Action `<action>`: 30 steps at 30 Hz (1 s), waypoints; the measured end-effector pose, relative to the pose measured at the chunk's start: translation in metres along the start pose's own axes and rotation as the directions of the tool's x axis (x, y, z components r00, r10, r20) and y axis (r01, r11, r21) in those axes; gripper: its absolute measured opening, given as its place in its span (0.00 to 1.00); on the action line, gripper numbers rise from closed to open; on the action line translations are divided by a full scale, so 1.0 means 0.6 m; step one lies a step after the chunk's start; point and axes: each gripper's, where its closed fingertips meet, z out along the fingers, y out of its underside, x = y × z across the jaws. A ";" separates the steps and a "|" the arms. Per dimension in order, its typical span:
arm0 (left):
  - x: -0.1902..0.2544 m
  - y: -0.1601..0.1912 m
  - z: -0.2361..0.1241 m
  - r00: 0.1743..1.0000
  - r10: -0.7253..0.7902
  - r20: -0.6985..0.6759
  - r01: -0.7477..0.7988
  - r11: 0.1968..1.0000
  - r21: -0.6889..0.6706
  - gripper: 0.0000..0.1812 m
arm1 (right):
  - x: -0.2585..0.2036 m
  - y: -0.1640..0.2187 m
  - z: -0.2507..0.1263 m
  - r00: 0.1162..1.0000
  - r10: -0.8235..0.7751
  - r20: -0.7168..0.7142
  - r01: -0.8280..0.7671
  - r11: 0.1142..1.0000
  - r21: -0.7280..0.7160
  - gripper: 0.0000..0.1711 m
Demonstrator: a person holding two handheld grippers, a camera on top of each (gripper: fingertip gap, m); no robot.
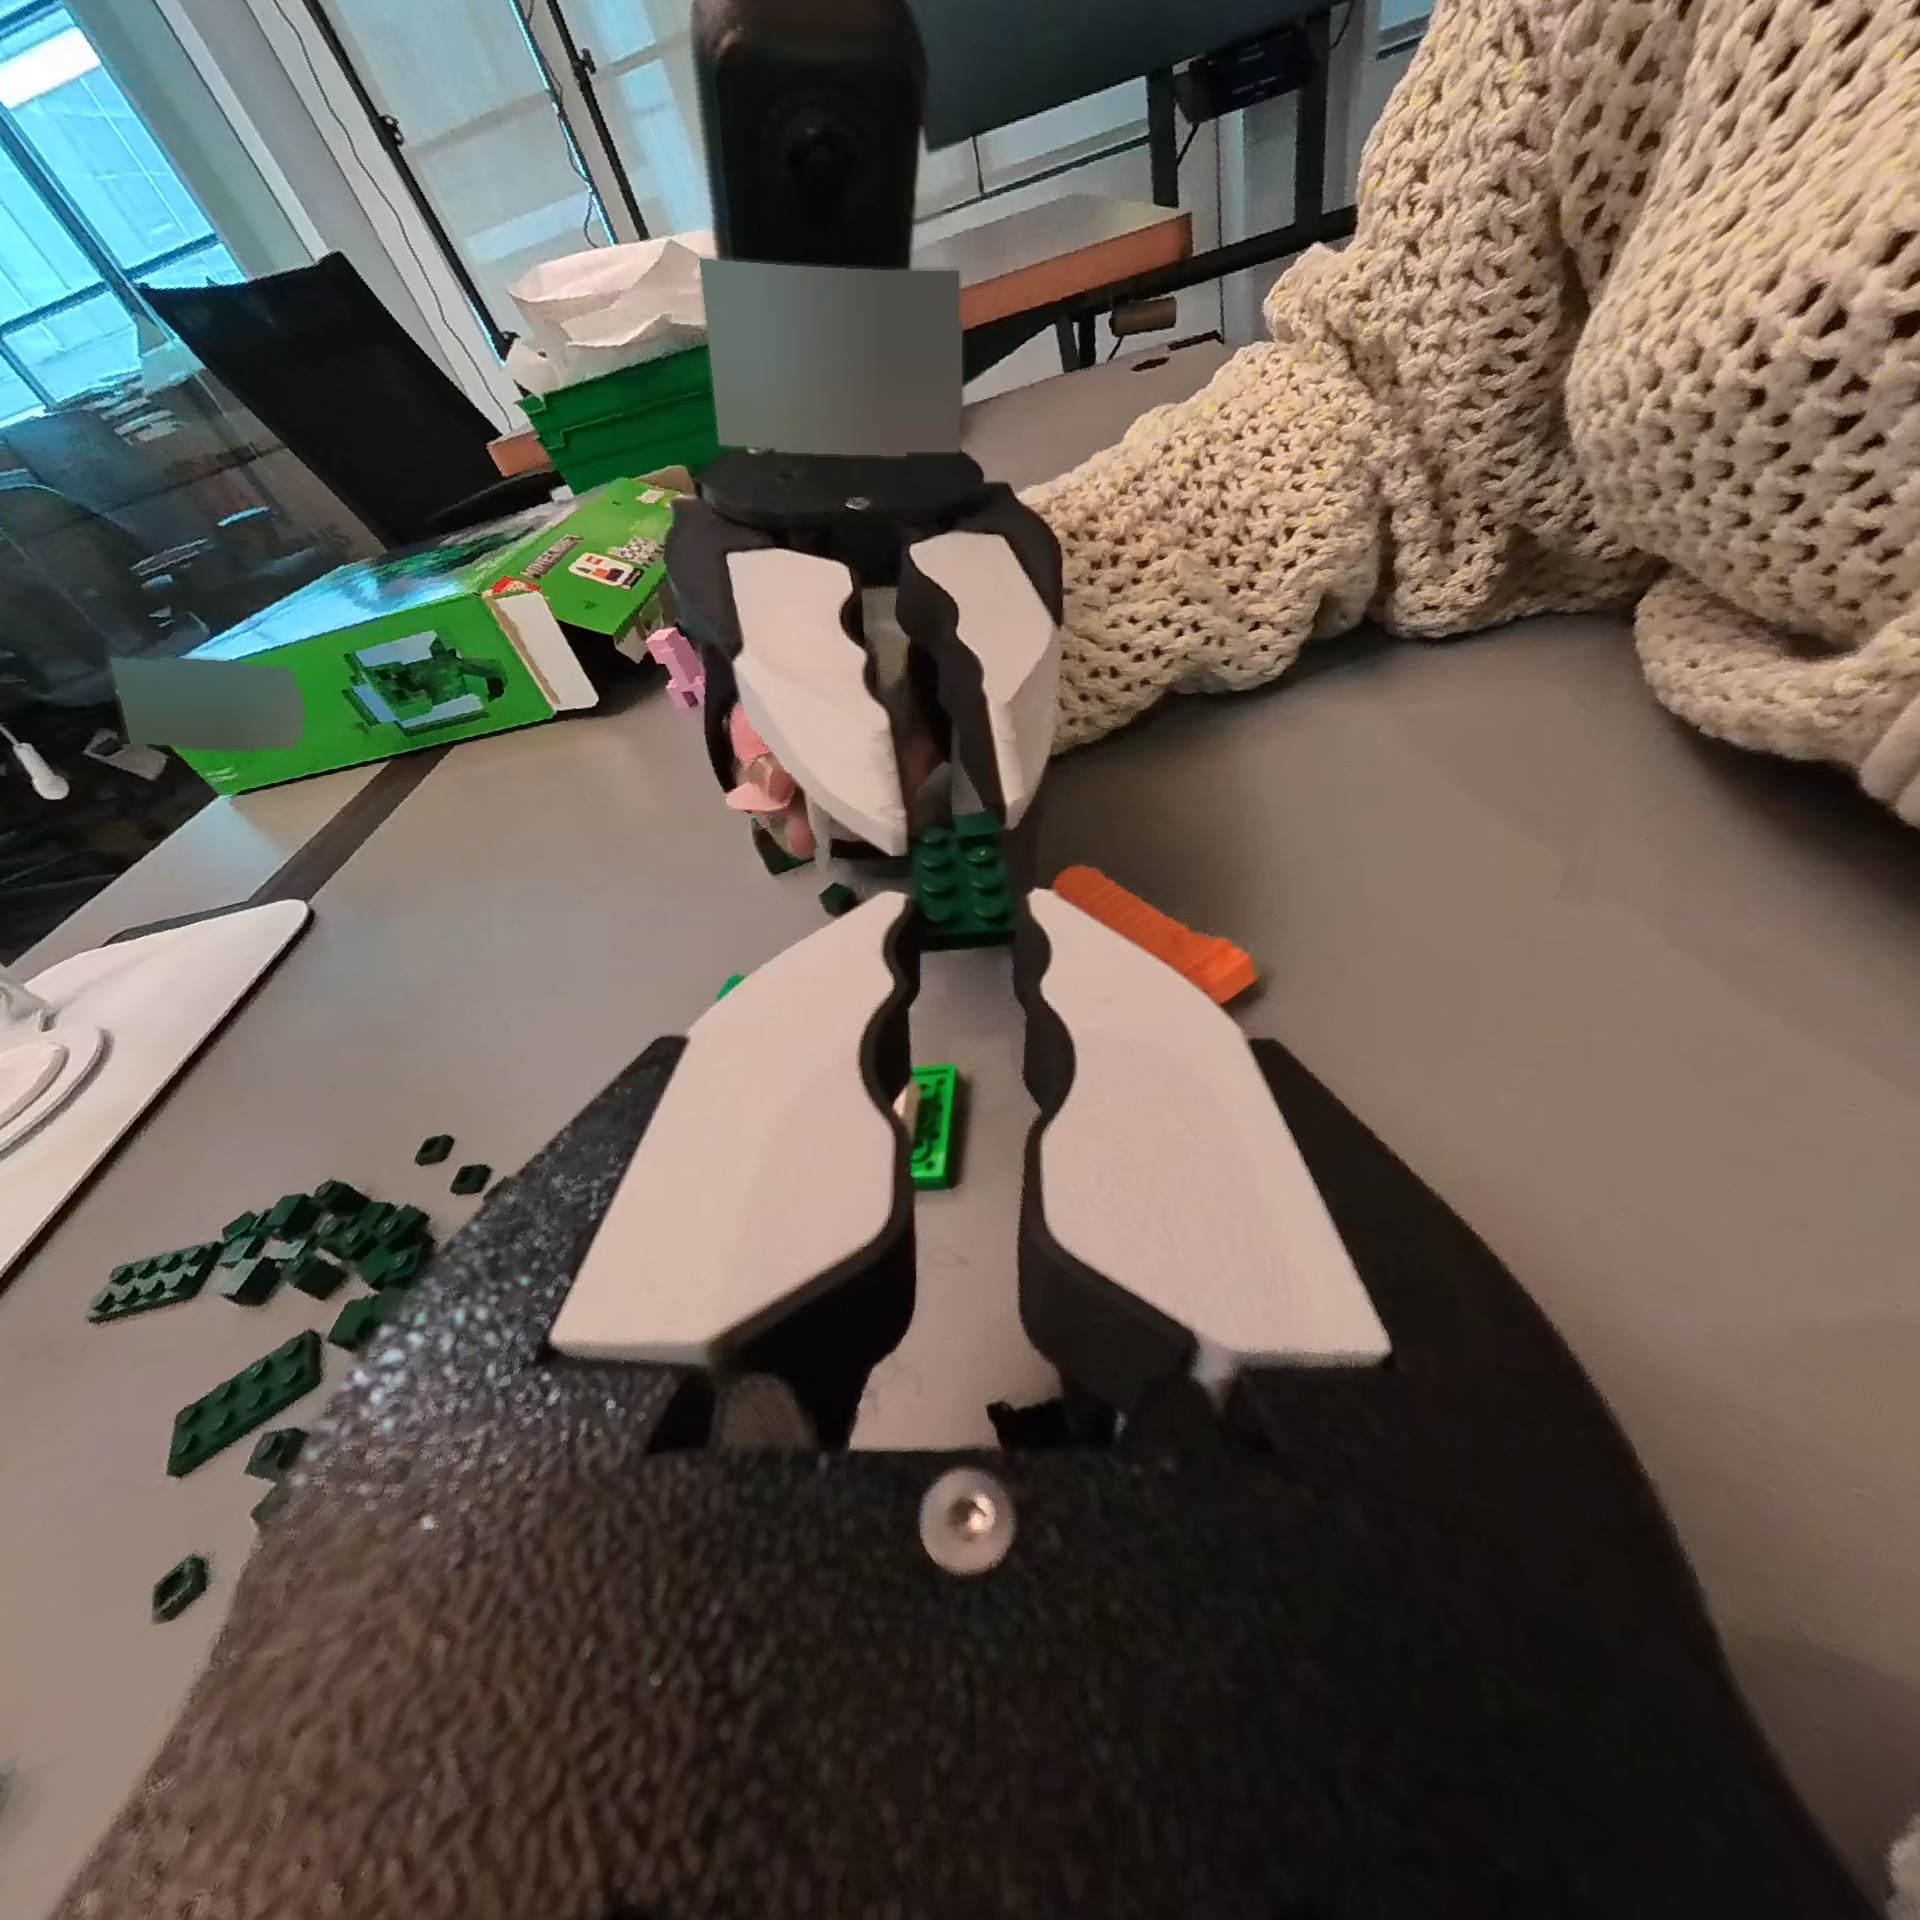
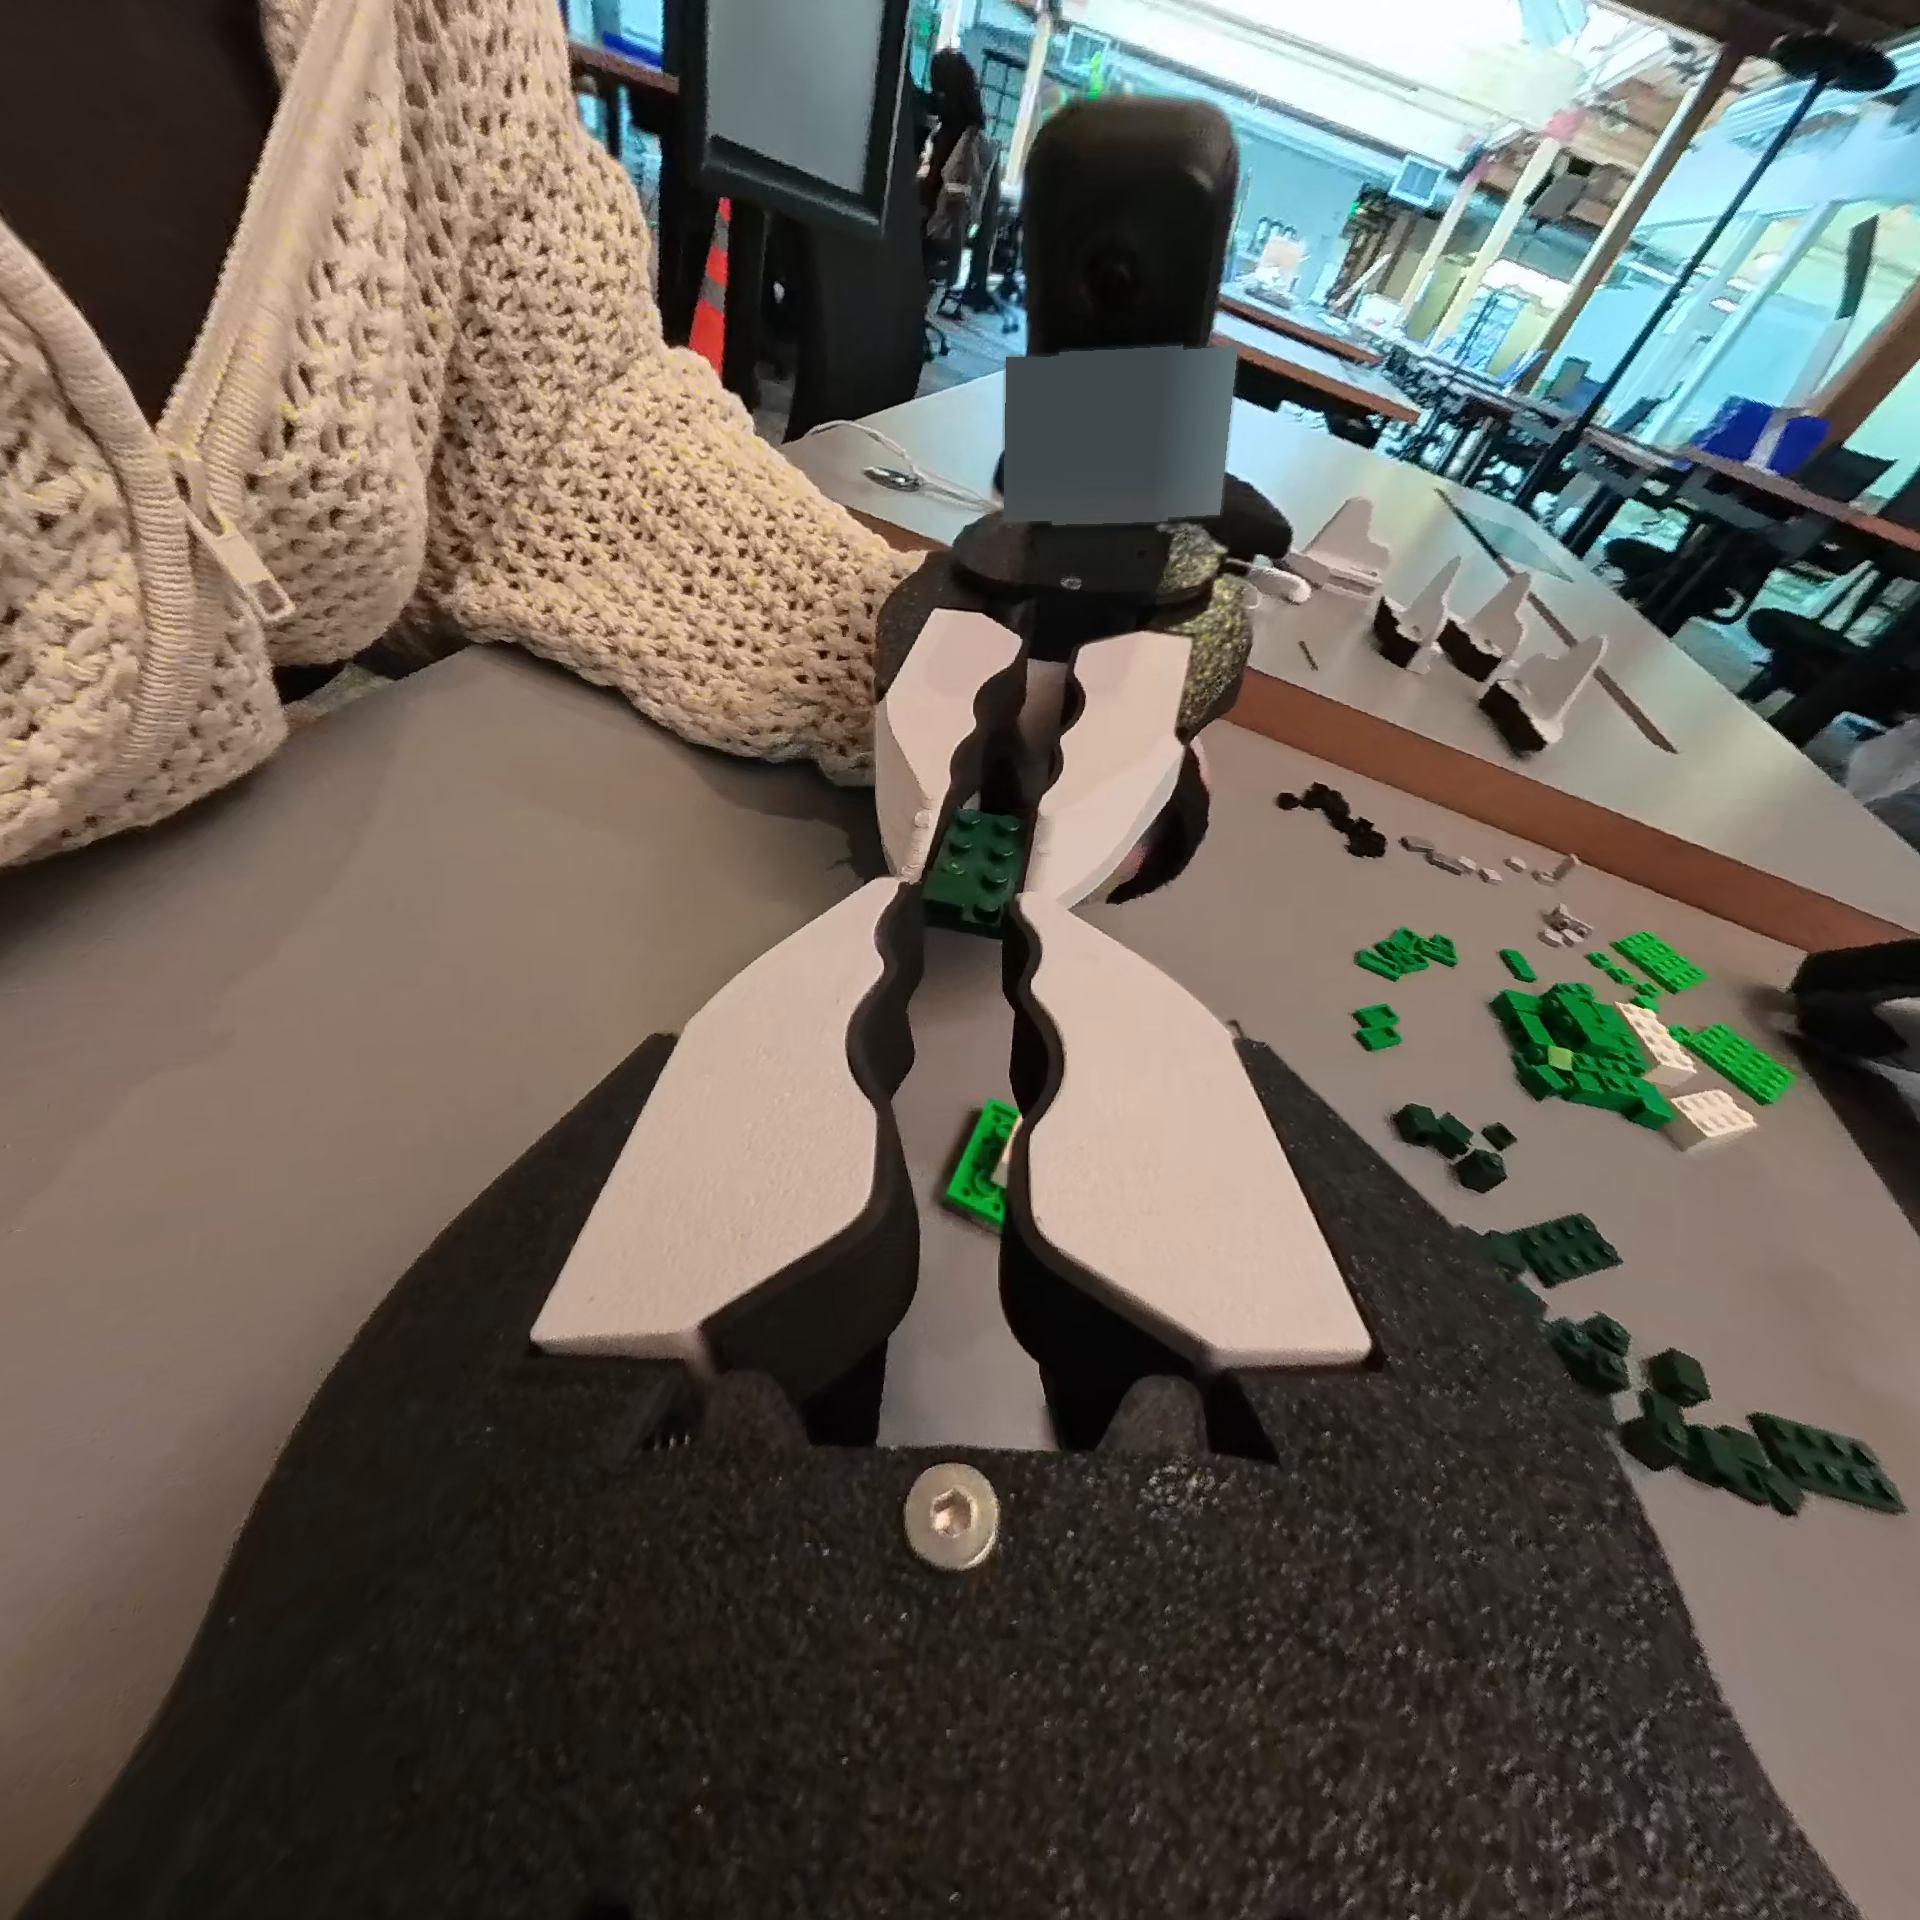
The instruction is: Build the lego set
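Nearest: black textured body of the left gripper (image 1: 966, 914), its white moulded fingers (image 1: 790, 1122) running forward to a narrow gap.
Held piece: small dark green studded lego assembly (image 1: 961, 883), raised above the grey table (image 1: 1455, 1039), caught between the tips of both tools.
Left gripper state: clenched on one end of the assembly, as far as the left wrist view shows.
Right gripper (image 2: 961, 904) state: clamped on the opposite end; the two tools meet nose to nose.
Below: flat bright green lego plate (image 2: 982, 1169) lying on the table under the fingers, apart from the held piece.
Loose stock: dark green plates (image 1: 249, 1392) scattered to the side; orange ridged brick separator (image 1: 1153, 935) just past the tips.
Handling: I judge the assembly light, rigid and smooth-sided, so it may slip or twist out.
Where to hold: by the flat side walls, squarely, leaving the studs free.
Risk: squeezing off-centre could pop the stacked pieces apart.
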 end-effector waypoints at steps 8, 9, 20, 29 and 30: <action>-0.005 -0.002 -0.001 1.000 -0.013 0.018 0.013 1.000 0.008 0.09 | 0.006 -0.001 -0.001 1.000 0.011 -0.022 -0.011 1.000 -0.004 0.08; -0.007 -0.002 -0.001 0.999 -0.017 0.030 0.017 1.000 0.010 0.09 | 0.009 -0.001 -0.001 0.999 0.005 -0.038 -0.005 1.000 -0.005 0.08; -0.031 -0.002 -0.006 0.991 -0.026 0.132 0.023 1.000 0.020 0.09 | 0.033 -0.002 -0.001 0.980 -0.071 -0.184 0.065 0.997 -0.038 0.09; -0.032 -0.004 -0.007 0.991 -0.034 0.133 0.030 0.999 0.029 0.09 | 0.035 -0.004 0.001 0.978 -0.060 -0.201 0.059 0.998 -0.012 0.09; -0.032 -0.004 -0.008 0.990 -0.035 0.133 0.031 0.999 0.031 0.09 | 0.035 -0.004 0.001 0.978 -0.055 -0.202 0.055 0.998 -0.006 0.09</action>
